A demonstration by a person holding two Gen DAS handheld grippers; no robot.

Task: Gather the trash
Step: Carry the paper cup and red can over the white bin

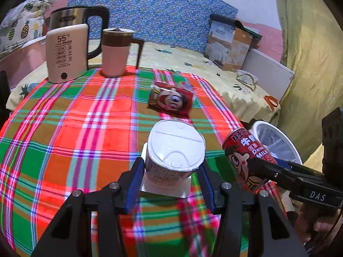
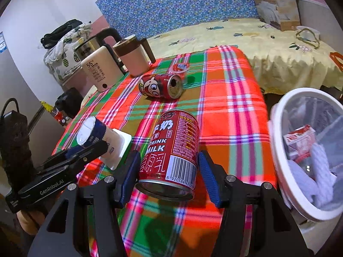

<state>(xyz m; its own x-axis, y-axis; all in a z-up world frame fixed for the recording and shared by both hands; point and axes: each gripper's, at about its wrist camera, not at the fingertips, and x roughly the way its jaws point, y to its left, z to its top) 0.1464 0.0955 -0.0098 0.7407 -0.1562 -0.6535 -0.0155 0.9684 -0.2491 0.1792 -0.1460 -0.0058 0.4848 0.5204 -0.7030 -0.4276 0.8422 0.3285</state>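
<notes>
My left gripper (image 1: 171,169) is shut on a white yogurt cup (image 1: 174,150) with a foil lid, held above the plaid tablecloth (image 1: 85,128). My right gripper (image 2: 169,167) is shut on a red milk can (image 2: 173,150); the can also shows in the left wrist view (image 1: 244,154), tilted near the table's right edge. A second red can (image 2: 160,85) lies on its side farther back on the table, with a small red-lidded cup (image 2: 180,67) behind it. A white trash bin (image 2: 278,150) holding trash stands right of the table.
A kettle (image 1: 66,51) and a pink mug (image 1: 116,51) stand at the table's far left. A bed with a yellow sheet (image 2: 257,42) lies behind, carrying a cardboard box (image 1: 229,45). A black power strip (image 2: 15,141) is at the left.
</notes>
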